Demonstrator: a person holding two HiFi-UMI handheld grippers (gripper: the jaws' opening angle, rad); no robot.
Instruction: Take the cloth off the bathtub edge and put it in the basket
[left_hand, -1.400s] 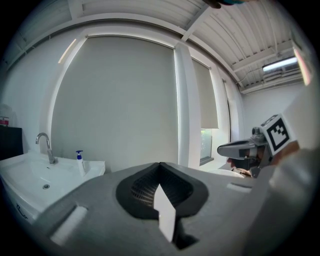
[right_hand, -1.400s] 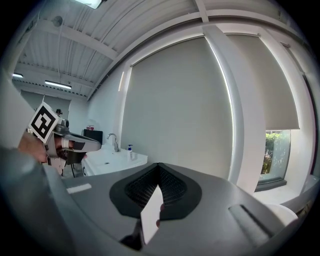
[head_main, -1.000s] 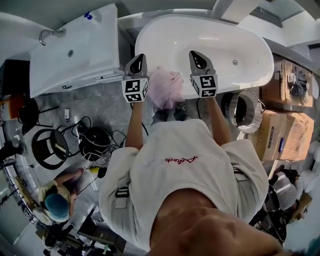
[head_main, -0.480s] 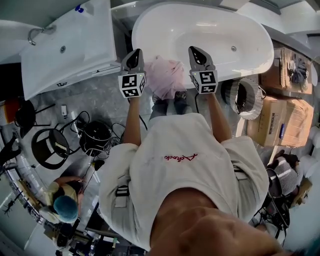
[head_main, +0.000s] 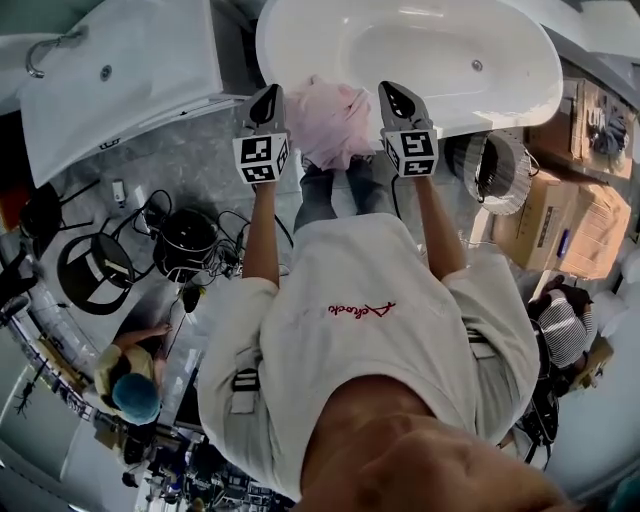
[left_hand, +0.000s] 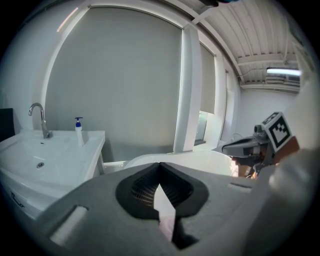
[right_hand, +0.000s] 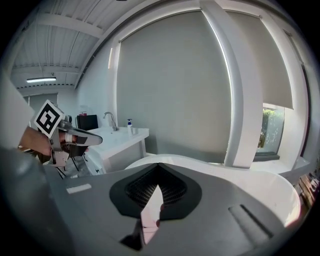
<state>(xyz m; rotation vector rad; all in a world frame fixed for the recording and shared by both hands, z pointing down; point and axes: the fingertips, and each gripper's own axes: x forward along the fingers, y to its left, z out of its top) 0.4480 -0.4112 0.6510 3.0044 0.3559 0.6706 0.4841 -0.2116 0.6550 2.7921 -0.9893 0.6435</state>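
Observation:
A crumpled pink cloth (head_main: 335, 120) hangs over the near edge of the white bathtub (head_main: 480, 100). My left gripper (head_main: 267, 100) is just left of the cloth and my right gripper (head_main: 394, 97) just right of it, both above the rim and apart from the cloth. Both are shut with nothing held. In the left gripper view the shut left gripper (left_hand: 160, 167) points over the tub, with the right gripper (left_hand: 252, 146) at the side. The right gripper view shows the shut right gripper (right_hand: 158, 167) and the left gripper (right_hand: 75, 137). A round basket (head_main: 495, 170) stands on the floor right of the tub.
A white washbasin (head_main: 120, 80) with a tap stands left of the tub. Cardboard boxes (head_main: 560, 210) are stacked at the right. A black ring stand (head_main: 95, 275), a black round device (head_main: 190, 240) and cables lie on the floor at left, near a person (head_main: 130, 390).
Both grippers have sunk toward the tub rim, still either side of the pink cloth. The tub and basin have slid up in the head view. The jaws stay shut.

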